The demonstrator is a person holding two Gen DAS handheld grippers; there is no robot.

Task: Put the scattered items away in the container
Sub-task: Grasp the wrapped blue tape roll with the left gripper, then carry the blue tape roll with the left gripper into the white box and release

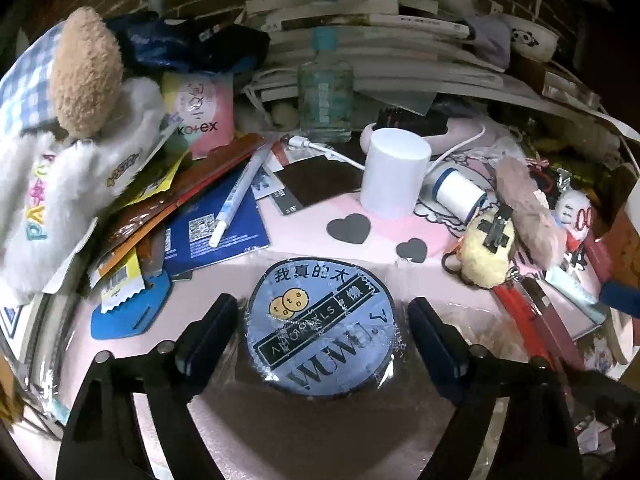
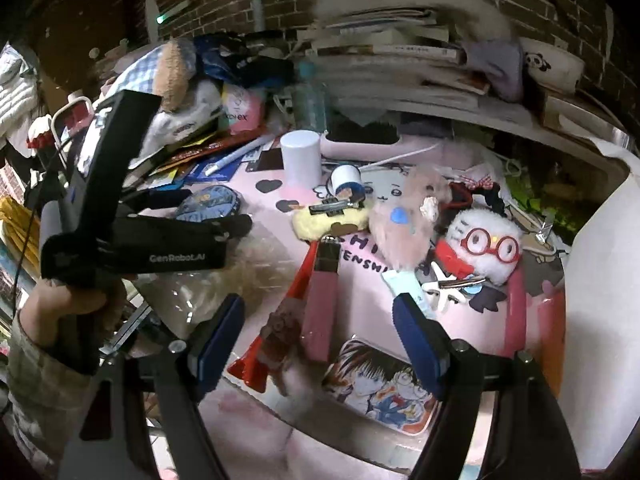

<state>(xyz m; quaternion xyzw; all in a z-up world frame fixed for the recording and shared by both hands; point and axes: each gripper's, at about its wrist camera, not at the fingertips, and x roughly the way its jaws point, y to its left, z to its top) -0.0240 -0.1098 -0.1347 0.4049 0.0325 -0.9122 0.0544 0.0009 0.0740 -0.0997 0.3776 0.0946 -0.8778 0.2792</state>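
A round blue badge in clear wrap (image 1: 320, 326) lies on the pink mat (image 1: 320, 240), between the fingers of my left gripper (image 1: 322, 328). The jaws stand open around it, with a small gap each side. It also shows in the right wrist view (image 2: 208, 204), with the left gripper (image 2: 224, 212) around it. My right gripper (image 2: 318, 332) is open and empty above a pink tube (image 2: 320, 304) and a red toy (image 2: 276, 320). A yellow plush (image 2: 332, 218), a fuzzy pink plush (image 2: 404, 224) and a white plush with red glasses (image 2: 480, 244) lie beyond.
A white cylinder (image 1: 396, 172), a thread spool (image 1: 460, 192), a glass bottle (image 1: 326, 92), a pen (image 1: 240, 200) and packets (image 1: 208, 108) crowd the desk. Stacked books (image 1: 360, 20) line the back. A big white plush (image 1: 60, 152) sits left. An anime card (image 2: 384, 392) lies near.
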